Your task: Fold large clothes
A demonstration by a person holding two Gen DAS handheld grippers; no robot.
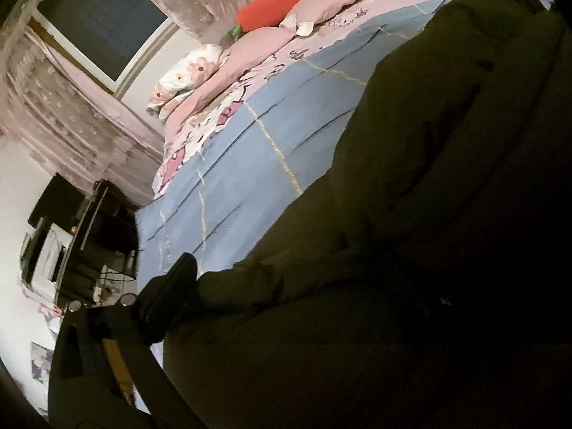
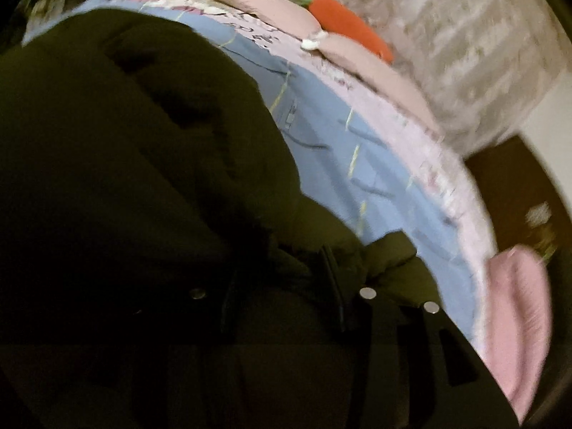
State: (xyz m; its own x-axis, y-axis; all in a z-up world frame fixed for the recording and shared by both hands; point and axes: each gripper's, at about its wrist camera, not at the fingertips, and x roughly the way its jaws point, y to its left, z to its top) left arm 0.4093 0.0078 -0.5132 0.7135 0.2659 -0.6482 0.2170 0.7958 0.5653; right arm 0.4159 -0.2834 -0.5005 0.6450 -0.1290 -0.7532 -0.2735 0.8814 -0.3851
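Note:
A large dark olive coat (image 1: 429, 196) lies spread on the blue checked bedspread (image 1: 232, 186) and fills most of both views. My left gripper (image 1: 293, 296) is low at the coat's near edge. Only its left finger (image 1: 178, 279) shows, far out to the side and resting beside the fabric. The other finger is lost in the dark, and the jaws look wide apart. In the blurred right wrist view, my right gripper (image 2: 282, 271) sits over the coat (image 2: 143, 143). Its fingers (image 2: 332, 286) stand partly apart, with dim bunched fabric between them.
Pink pillows (image 1: 321, 7) and an orange carrot cushion (image 1: 275, 3) lie at the head of the bed. A pink folded cloth (image 2: 514, 321) rests at the bed's right edge. A dark cluttered desk (image 1: 89, 243) stands off the left side, below a curtained window (image 1: 103, 25).

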